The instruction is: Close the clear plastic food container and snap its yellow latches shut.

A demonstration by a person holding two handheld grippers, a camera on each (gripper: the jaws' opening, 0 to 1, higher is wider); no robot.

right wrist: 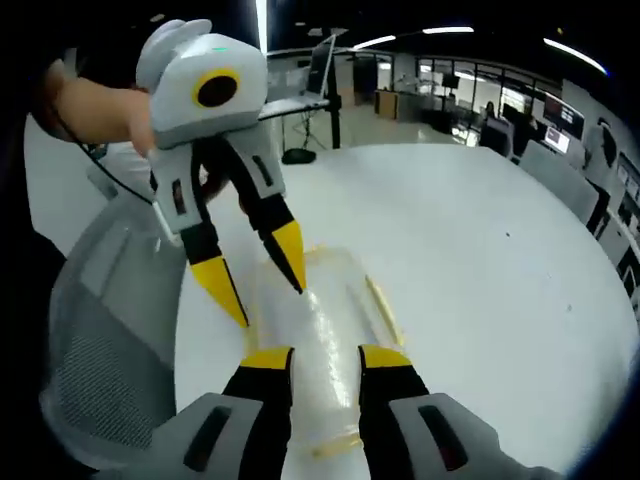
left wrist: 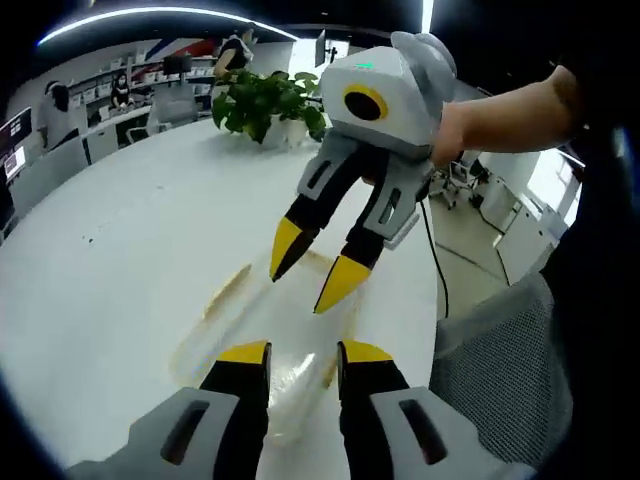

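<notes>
The clear container (left wrist: 270, 345) lay on the white table (left wrist: 120, 260) near its edge, a yellow latch (right wrist: 385, 310) along its side. The left gripper (left wrist: 303, 352) and right gripper (right wrist: 325, 357) faced each other over it, jaws spread apart, holding nothing. A potted plant (left wrist: 268, 105) stood farther back; a mesh chair (right wrist: 105, 345) sat beside the table.

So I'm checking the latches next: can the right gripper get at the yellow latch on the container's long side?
Probably yes. The right gripper hangs open just over the container, and the latch lies beside it with bare table around; the left gripper is on the other side.
</notes>
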